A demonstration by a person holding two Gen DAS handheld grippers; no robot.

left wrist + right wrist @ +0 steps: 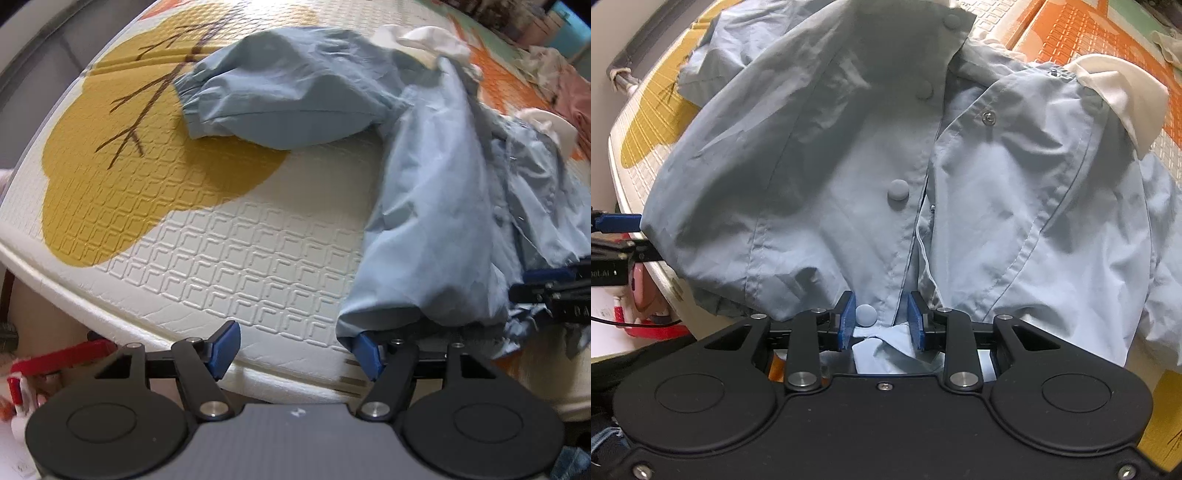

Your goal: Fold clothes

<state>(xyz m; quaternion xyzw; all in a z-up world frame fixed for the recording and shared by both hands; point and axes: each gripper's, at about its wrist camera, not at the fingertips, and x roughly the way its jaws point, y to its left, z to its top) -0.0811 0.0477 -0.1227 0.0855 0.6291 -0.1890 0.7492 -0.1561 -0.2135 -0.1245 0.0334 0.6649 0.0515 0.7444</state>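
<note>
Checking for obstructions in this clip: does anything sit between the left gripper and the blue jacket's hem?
Nothing visible does. The left gripper is open over bare foam mat, and the light blue jacket hem hangs right at its right-hand blue finger with no other object between.

So there's one light blue jacket (820,155) on one foam mat (229,258), four round snap caps (898,189) down its front, and two white collar flaps (1123,99) up top.
</note>
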